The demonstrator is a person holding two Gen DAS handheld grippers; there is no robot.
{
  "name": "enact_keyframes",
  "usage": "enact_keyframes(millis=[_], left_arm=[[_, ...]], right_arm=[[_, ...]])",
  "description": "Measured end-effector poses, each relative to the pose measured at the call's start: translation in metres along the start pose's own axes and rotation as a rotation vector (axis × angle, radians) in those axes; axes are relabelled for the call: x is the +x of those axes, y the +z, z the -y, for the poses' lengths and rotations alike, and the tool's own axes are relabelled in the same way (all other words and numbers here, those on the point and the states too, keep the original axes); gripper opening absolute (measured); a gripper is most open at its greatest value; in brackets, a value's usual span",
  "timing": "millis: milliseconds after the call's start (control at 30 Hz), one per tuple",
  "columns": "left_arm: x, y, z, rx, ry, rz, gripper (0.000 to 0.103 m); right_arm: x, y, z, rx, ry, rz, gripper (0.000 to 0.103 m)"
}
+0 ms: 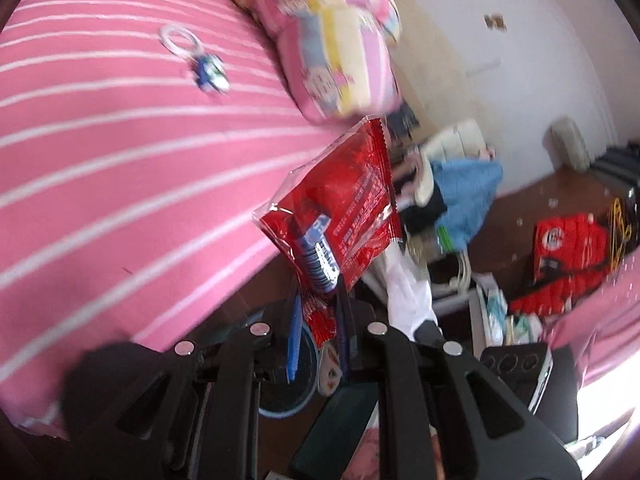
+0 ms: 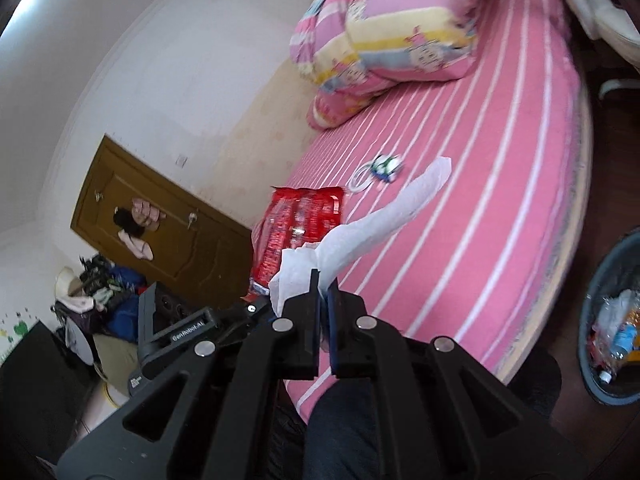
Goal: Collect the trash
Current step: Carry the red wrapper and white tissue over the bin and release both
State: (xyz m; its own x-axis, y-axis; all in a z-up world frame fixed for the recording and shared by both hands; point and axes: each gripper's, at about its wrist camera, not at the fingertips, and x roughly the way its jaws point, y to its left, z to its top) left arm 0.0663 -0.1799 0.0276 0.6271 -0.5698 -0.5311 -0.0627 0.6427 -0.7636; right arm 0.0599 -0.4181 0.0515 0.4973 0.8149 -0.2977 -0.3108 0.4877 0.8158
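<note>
Your left gripper is pinching the red snack wrapper, held up in the air just off the edge of the pink striped bed. Your right gripper is clamped on a white tissue above that bed, with the trash bin on the floor beside the bed.

Soft daylight fills both fisheye views, blowing out to white glare at the left view's lower right corner, while motion blur smears the quilt, and straight edges bow near the dark rims.
</note>
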Motion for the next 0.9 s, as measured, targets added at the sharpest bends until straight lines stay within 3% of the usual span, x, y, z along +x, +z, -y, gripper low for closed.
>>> enact_keyframes(millis=[267, 500, 900], left_arm=[[0.097, -0.04, 0.027, 0.075, 0.024, -0.214, 0.014], [0.176, -0.088, 0.035, 0.152, 0.082, -0.392, 0.015], [0.276, -0.141, 0.016, 0.283, 0.21, -0.631, 0.015]], right_arm=[[-0.064, -0.004, 0.057, 0.083, -0.147, 0.064, 0.005], [-0.103, -0.021, 0.134, 0.234, -0.318, 0.067, 0.005], [-0.118, -0.044, 0.239, 0.393, -0.461, 0.007, 0.005]])
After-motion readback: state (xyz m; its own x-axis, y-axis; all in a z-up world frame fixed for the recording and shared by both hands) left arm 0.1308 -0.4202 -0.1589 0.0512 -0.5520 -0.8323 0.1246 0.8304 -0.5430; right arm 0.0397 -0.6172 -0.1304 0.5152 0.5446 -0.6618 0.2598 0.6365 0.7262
